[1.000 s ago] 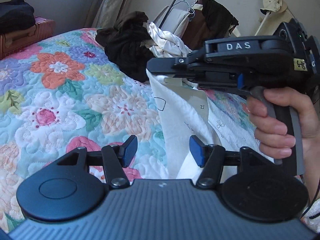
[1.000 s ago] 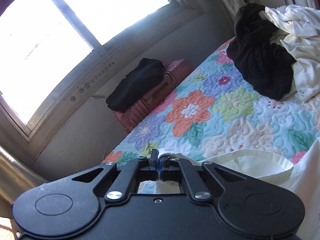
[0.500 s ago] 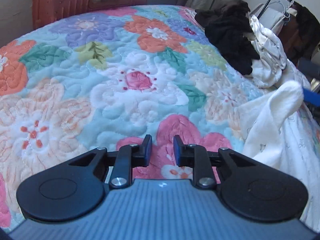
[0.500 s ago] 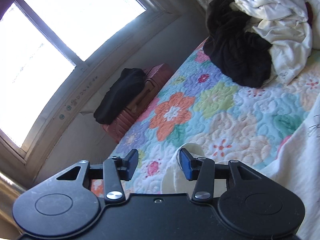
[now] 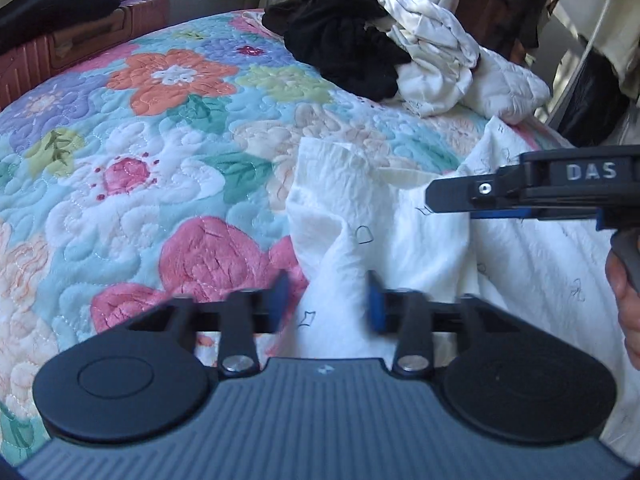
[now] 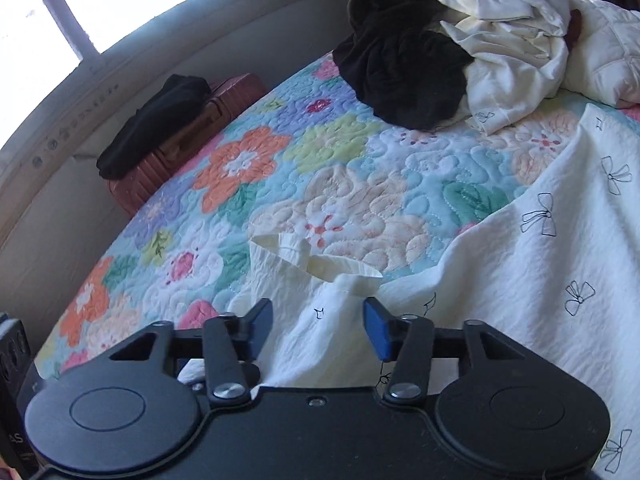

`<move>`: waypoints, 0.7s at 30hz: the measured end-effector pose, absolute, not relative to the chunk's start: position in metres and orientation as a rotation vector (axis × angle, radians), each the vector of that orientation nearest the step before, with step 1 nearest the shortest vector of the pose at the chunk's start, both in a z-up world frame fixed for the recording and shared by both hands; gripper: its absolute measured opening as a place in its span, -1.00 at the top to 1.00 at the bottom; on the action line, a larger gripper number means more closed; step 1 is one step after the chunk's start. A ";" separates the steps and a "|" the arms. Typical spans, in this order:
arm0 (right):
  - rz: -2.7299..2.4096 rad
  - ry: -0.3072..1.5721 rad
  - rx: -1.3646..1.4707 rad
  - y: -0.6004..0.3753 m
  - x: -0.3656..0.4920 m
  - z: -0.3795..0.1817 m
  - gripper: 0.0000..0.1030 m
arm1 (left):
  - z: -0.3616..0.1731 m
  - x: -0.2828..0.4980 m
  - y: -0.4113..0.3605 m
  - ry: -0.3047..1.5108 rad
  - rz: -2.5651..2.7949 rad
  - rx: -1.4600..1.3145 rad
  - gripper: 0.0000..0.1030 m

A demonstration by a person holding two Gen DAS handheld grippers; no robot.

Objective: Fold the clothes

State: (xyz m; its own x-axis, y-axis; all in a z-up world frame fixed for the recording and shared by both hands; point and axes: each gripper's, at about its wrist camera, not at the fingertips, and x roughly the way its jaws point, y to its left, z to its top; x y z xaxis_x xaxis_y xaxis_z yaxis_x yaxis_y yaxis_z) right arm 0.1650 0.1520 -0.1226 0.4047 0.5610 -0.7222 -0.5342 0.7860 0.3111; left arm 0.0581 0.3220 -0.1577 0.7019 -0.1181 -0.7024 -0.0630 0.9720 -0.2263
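A white garment with small black bow prints [image 5: 400,240] lies rumpled on the floral quilt [image 5: 160,140]; it also shows in the right wrist view [image 6: 520,260]. Its cream sleeve end [image 6: 316,260] lies bunched on the quilt. My left gripper [image 5: 326,302] is open, its blue pads either side of a raised fold of the garment. My right gripper [image 6: 318,326] is open over the same fabric near the sleeve. The right gripper also shows from the side in the left wrist view [image 5: 532,194], held over the garment.
A heap of black clothing [image 5: 344,48] and white clothing [image 5: 440,56] lies at the far side of the bed. A reddish suitcase [image 6: 180,136] with a dark garment on top stands by the wall under the window. A clothes rack [image 5: 500,4] stands behind the bed.
My right gripper opened and let go of the garment, which now lies on the quilt. My left gripper swung away over the quilt, narrowed, then returned and opened around a fold.
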 end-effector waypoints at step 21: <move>0.681 0.916 0.237 0.132 0.143 -0.107 -0.02 | -0.140 0.019 0.404 0.622 0.170 -0.636 0.13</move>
State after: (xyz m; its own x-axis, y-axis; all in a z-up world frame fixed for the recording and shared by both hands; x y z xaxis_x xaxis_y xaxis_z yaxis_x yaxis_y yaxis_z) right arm 0.1428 0.1318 -0.1066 0.4190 0.6335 -0.6504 -0.4396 0.7684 0.4652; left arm 0.0194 0.4040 -0.1401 0.8061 -0.0369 -0.5907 -0.3321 0.7979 -0.5030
